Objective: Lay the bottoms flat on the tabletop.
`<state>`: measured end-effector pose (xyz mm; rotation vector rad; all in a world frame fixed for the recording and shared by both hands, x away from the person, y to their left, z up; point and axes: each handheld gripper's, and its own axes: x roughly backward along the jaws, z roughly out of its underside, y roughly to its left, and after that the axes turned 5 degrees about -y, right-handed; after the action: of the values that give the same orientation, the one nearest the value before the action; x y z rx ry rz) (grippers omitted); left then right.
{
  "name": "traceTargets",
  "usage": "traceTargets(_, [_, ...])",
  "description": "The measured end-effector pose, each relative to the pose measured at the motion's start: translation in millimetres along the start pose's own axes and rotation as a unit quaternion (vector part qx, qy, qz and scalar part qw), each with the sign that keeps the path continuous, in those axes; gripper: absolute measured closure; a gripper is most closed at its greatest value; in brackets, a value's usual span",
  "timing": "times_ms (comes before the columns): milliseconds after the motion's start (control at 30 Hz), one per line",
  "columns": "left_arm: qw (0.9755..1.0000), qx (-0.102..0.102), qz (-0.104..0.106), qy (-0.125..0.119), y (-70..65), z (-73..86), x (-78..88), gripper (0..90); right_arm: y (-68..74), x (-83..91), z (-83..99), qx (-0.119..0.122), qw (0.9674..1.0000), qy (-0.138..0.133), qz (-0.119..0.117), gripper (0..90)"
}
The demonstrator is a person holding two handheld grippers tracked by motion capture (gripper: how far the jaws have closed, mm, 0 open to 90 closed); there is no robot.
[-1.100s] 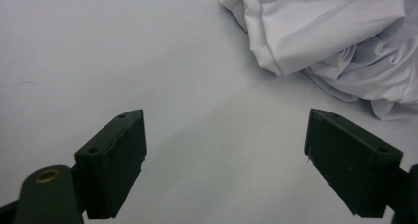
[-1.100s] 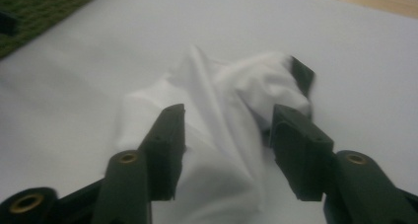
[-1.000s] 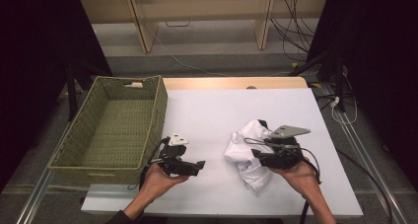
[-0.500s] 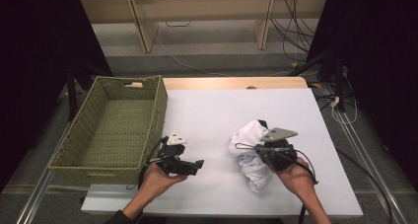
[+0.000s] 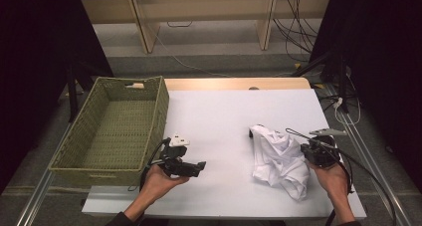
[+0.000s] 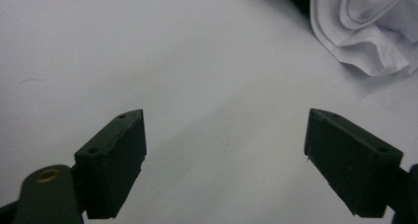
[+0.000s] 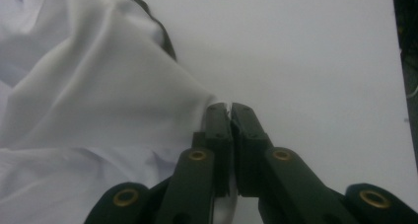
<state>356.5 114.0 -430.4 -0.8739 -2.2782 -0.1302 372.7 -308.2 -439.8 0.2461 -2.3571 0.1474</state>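
Observation:
A crumpled white cloth [image 5: 276,159] lies on the right half of the white table [image 5: 224,111]. My right gripper [image 5: 303,151] sits at the cloth's right edge, shut on a pinch of the fabric; in the right gripper view the jaws [image 7: 227,108] meet with a sliver of white cloth [image 7: 88,86] between the tips. My left gripper [image 5: 200,167] rests low over bare table near the front edge, apart from the cloth. Its jaws [image 6: 224,150] stand wide open with nothing between them, and the cloth [image 6: 365,26] shows farther off.
A woven green basket [image 5: 74,169] stands along the table's left edge. A dark strip [image 5: 250,133] peeks out at the cloth's far left corner. Cables [image 5: 368,176] trail off the table's right side near my right hand.
My right gripper has moved to the right and a little down, drawing the cloth's edge with it. The left gripper has stayed where it was.

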Motion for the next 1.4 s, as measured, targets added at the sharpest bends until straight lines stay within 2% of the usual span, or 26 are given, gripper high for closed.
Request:
traceTargets(33, [1.0, -0.001, 0.0, 0.0, -0.1, 0.1, 0.2, 16.0, -4.7, -5.3, 2.6, -0.007, 0.9999, 0.014, -0.001, 86.2])
traceTargets(133, [1.0, -0.001, -0.001, 0.0, 0.1, 0.0, 0.4, 15.9, -6.2, -4.6, 2.4, -0.012, 0.9998, 0.018, 0.002, 81.1])
traceTargets(167, [1.0, 0.0, -0.001, -0.001, 0.2, -0.1, 0.5, 15.9, -5.1, 3.4, -1.2, -0.018, 0.9998, 0.004, 0.006, 69.1])
traceTargets(200, [1.0, 0.0, -0.001, -0.001, 0.3, -0.2, 0.5, 15.9, -5.1, 3.4, -1.2, -0.018, 0.9998, 0.004, 0.006, 69.1])
traceTargets(233, [1.0, -0.001, -0.001, -0.001, 0.4, -0.3, 0.4, 15.9, -3.6, 9.4, -3.9, -0.024, 0.9996, -0.012, 0.0, 63.5])
traceTargets(333, [1.0, -0.001, -0.001, 0.0, 0.4, -0.1, 0.1, 16.0, 5.4, 28.5, -12.1, -0.015, 0.9979, -0.061, -0.015, 49.9])
traceTargets(367, [1.0, -0.001, -0.001, 0.0, 0.4, -0.1, 0.1, 15.9, 12.8, 38.5, -15.9, -0.007, 0.9952, -0.087, -0.043, 45.2])
traceTargets(400, [1.0, -0.001, -0.001, 0.0, 0.3, -0.1, 0.1, 15.9, 12.8, 38.5, -15.9, -0.007, 0.9952, -0.087, -0.043, 45.2])
traceTargets(467, [1.0, -0.001, -0.001, 0.0, 0.2, 0.0, -0.2, 15.9, 23.8, 44.2, -19.0, 0.0, 0.9931, -0.096, -0.068, 42.2])
traceTargets(567, [1.0, -0.001, -0.001, 0.0, 0.2, 0.1, -0.1, 15.9, 41.5, 45.2, -20.9, 0.025, 0.9904, -0.093, -0.1, 41.0])
traceTargets(667, [1.0, -0.001, -0.002, 0.0, 0.8, -0.1, 0.2, 15.9, 64.1, 38.8, -20.3, 0.056, 0.9881, -0.075, -0.122, 39.1])
traceTargets(700, [1.0, -0.001, -0.002, 0.001, 1.0, -0.1, 0.1, 16.0, 74.1, 30.8, -18.5, 0.072, 0.9894, -0.057, -0.113, 35.7])
traceTargets(733, [1.0, 0.0, -0.002, 0.001, 1.0, 0.1, -0.1, 16.0, 78.0, 25.0, -16.9, 0.079, 0.9901, -0.047, -0.105, 34.6])
traceTargets(767, [1.0, 0.0, -0.002, 0.001, 0.9, 0.3, -0.3, 16.0, 78.0, 25.0, -16.9, 0.079, 0.9901, -0.047, -0.105, 34.6])
traceTargets(833, [1.0, -0.002, -0.001, 0.002, 0.5, 0.4, -0.6, 15.9, 81.4, 11.8, -14.2, 0.093, 0.9919, -0.028, -0.082, 33.4])
traceTargets(867, [1.0, -0.002, -0.001, 0.001, -0.1, 0.4, -0.8, 16.0, 80.4, -0.4, -12.6, 0.097, 0.9928, -0.008, -0.07, 40.9])
traceTargets(900, [1.0, -0.003, -0.001, 0.001, -0.5, 0.4, -0.8, 16.0, 80.4, -0.4, -12.6, 0.097, 0.9928, -0.008, -0.07, 40.9])
traceTargets(967, [1.0, -0.004, -0.001, 0.002, -0.7, 0.4, -1.0, 15.9, 78.7, -9.9, -12.3, 0.095, 0.9931, 0.01, -0.068, 50.6])
traceTargets(1067, [1.0, -0.002, -0.001, 0.003, -0.3, 1.1, -1.8, 15.9, 80.6, -15.2, -10.1, 0.101, 0.9926, 0.033, -0.059, 70.5])
traceTargets(1133, [1.0, -0.003, -0.001, 0.004, -0.2, 1.3, -2.4, 16.0, 82.8, -16.0, -8.7, 0.108, 0.9917, 0.042, -0.056, 86.8])
traceTargets(1200, [1.0, -0.004, -0.001, 0.004, -0.5, 1.2, -2.3, 16.0, 85.6, -13.9, -9.0, 0.113, 0.9907, 0.042, -0.063, 88.4])
traceTargets(1233, [1.0, -0.003, -0.001, 0.003, -0.4, 1.0, -2.0, 16.0, 91.3, -8.0, -10.1, 0.113, 0.9887, 0.035, -0.091, 88.8])
traceTargets(1267, [1.0, -0.003, -0.002, 0.002, 0.0, 0.6, -1.6, 16.0, 91.3, -8.0, -10.1, 0.113, 0.9887, 0.035, -0.091, 88.8])
traceTargets(1300, [1.0, -0.001, -0.003, 0.001, 1.4, 0.1, -0.9, 16.0, 102.8, 0.5, -10.5, 0.118, 0.9844, 0.027, -0.128, 88.8])
traceTargets(1333, [1.0, -0.001, -0.003, 0.001, 1.4, 0.1, -0.9, 16.0, 110.3, 4.5, -10.2, 0.121, 0.9817, 0.023, -0.145, 88.8])
traceTargets(1400, [1.0, -0.001, -0.008, -0.001, 4.4, -0.4, 0.5, 16.0, 125.8, 11.2, -8.9, 0.128, 0.9743, 0.022, -0.184, 88.8])
